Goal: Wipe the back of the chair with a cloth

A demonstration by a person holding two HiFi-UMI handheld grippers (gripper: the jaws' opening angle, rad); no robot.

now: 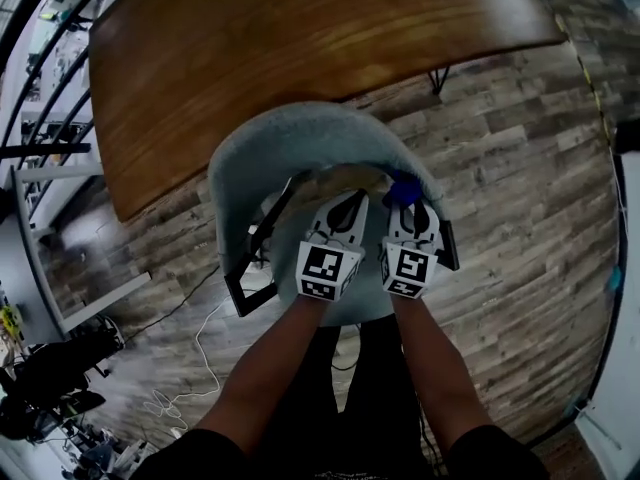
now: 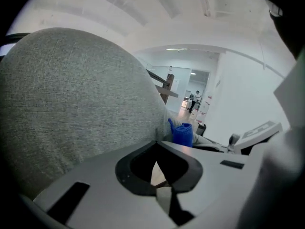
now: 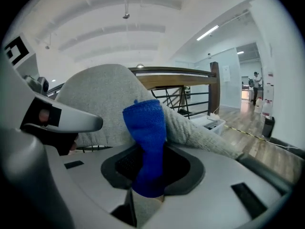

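The layout is given by the head view alone: the chair (image 1: 290,138) is seen from above, standing at the edge of the table (image 1: 300,38), and both grippers are held side by side at the top edge of its back. There the cloth (image 1: 404,190) is shown only as a small blue tuft at the tip of the right gripper (image 1: 411,213).

The hold is made plain in the right gripper view. The jaws are closed on the cloth, which stands up out of them, folded, in front of the grey fabric of the back.

In the left gripper view the jaws of the left gripper (image 2: 161,187) are seen brought together with no object gripped. A thin tan sliver in the recess above them cannot be identified.

In the head view the chair's seat and legs are largely hidden by the back, the grippers and the arms (image 1: 280,368). Whether the cloth is pressed on the back or only just beside it cannot be told.
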